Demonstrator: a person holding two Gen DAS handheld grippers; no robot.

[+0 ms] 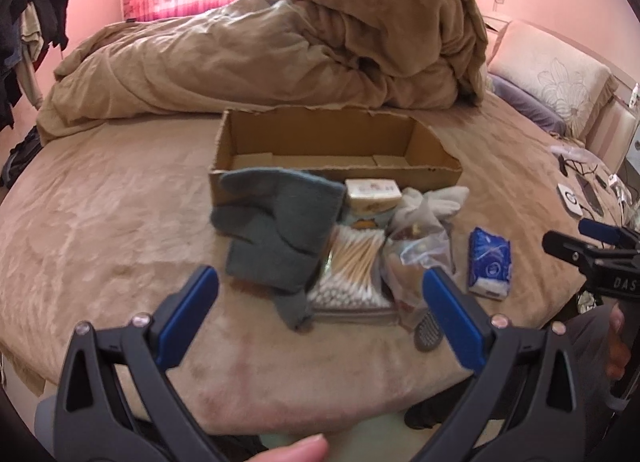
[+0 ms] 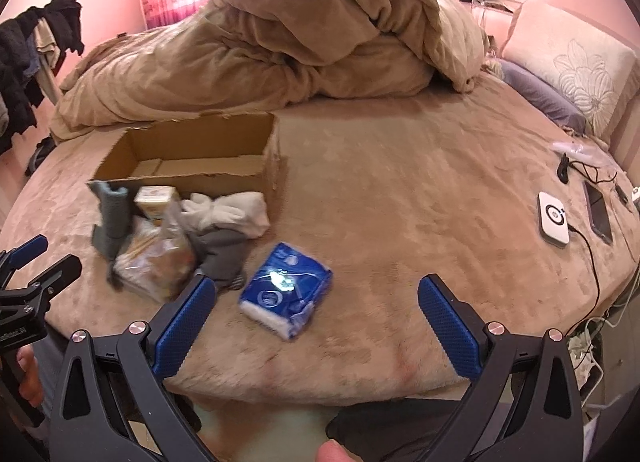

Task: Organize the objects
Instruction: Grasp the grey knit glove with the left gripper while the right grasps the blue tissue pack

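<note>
Lying before one empty cardboard box point(image 1: 336, 141): one blue tissue pack point(image 2: 286, 294), one cotton-swab box point(image 1: 352, 274); left gripper point(image 1: 320, 318) and right gripper point(image 2: 316, 318) both spread, holding nothing

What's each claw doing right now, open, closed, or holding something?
Left claw: open, holding nothing, above the cotton swabs.
Right claw: open, holding nothing, by the blue tissue pack.
</note>
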